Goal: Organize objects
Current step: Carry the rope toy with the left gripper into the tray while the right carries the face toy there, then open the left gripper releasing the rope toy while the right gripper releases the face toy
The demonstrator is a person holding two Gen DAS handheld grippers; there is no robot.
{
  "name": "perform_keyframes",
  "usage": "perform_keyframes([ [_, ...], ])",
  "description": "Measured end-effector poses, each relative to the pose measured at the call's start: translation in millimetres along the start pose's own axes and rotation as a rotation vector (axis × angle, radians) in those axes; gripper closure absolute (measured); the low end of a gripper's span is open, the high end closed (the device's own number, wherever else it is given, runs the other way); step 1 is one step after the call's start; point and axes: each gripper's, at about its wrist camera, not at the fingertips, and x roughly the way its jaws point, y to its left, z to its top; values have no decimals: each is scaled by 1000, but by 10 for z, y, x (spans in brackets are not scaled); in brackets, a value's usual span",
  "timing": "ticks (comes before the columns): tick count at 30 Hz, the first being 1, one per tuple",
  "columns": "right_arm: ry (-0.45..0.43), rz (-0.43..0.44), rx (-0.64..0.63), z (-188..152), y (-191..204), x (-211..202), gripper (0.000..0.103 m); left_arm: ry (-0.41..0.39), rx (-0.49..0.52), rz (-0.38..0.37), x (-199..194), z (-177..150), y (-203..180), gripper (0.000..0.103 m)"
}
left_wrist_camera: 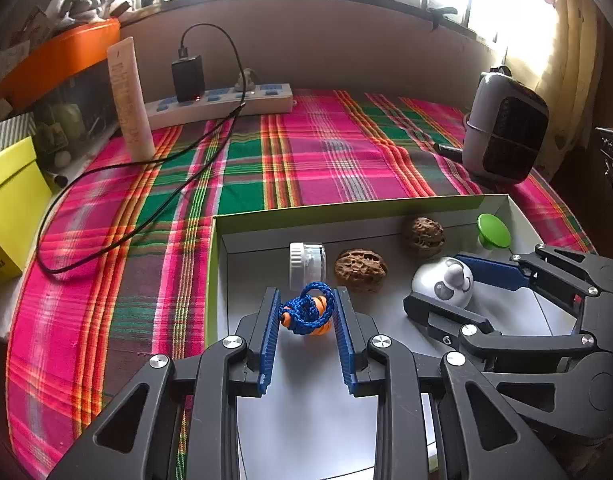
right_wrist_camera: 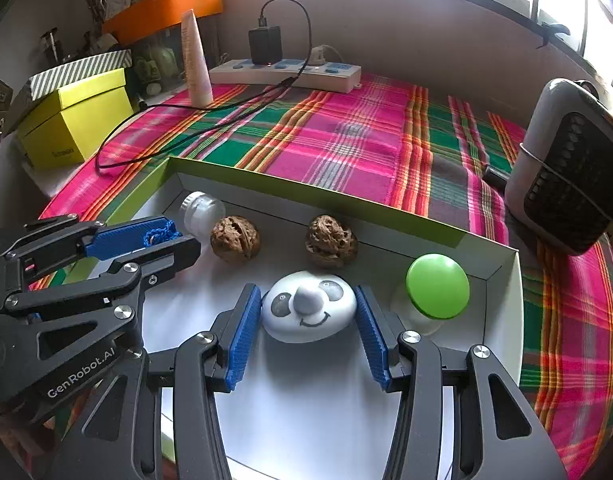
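A shallow white box with green rim (left_wrist_camera: 346,205) (right_wrist_camera: 314,194) sits on the plaid cloth. Inside lie a small clear jar with white cap (left_wrist_camera: 306,265) (right_wrist_camera: 200,210), two walnuts (left_wrist_camera: 360,269) (left_wrist_camera: 424,234) (right_wrist_camera: 235,239) (right_wrist_camera: 331,241), a green-capped mushroom toy (left_wrist_camera: 493,231) (right_wrist_camera: 436,286), a white panda-face toy (left_wrist_camera: 444,282) (right_wrist_camera: 308,306) and an orange bead wrapped in blue cord (left_wrist_camera: 308,311). My left gripper (left_wrist_camera: 306,308) (right_wrist_camera: 174,236) is closed on the blue cord and bead. My right gripper (right_wrist_camera: 308,306) (left_wrist_camera: 438,280) closes on the panda toy's sides.
A white power strip with a black charger and cable (left_wrist_camera: 222,104) (right_wrist_camera: 284,72) lies at the back. A cream tube (left_wrist_camera: 130,100) (right_wrist_camera: 196,60) stands left of it. A yellow box (left_wrist_camera: 6,208) (right_wrist_camera: 74,124) is at left, a small heater (left_wrist_camera: 504,128) (right_wrist_camera: 566,168) at right.
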Motion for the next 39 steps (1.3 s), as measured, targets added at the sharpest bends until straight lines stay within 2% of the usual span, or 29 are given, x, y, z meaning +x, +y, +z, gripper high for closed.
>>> perform_keyframes([
  [23,6,-16,20,-9,-31,-5,53,11,6,7,1,-7,-6,75],
  [31,3,-23,40,-23,-56,-27,53,-2,-2,2,-52,-14,-10,66],
  [39,6,-25,38,-33,-48,-29,50,-7,-15,-1,-105,-26,24,64],
])
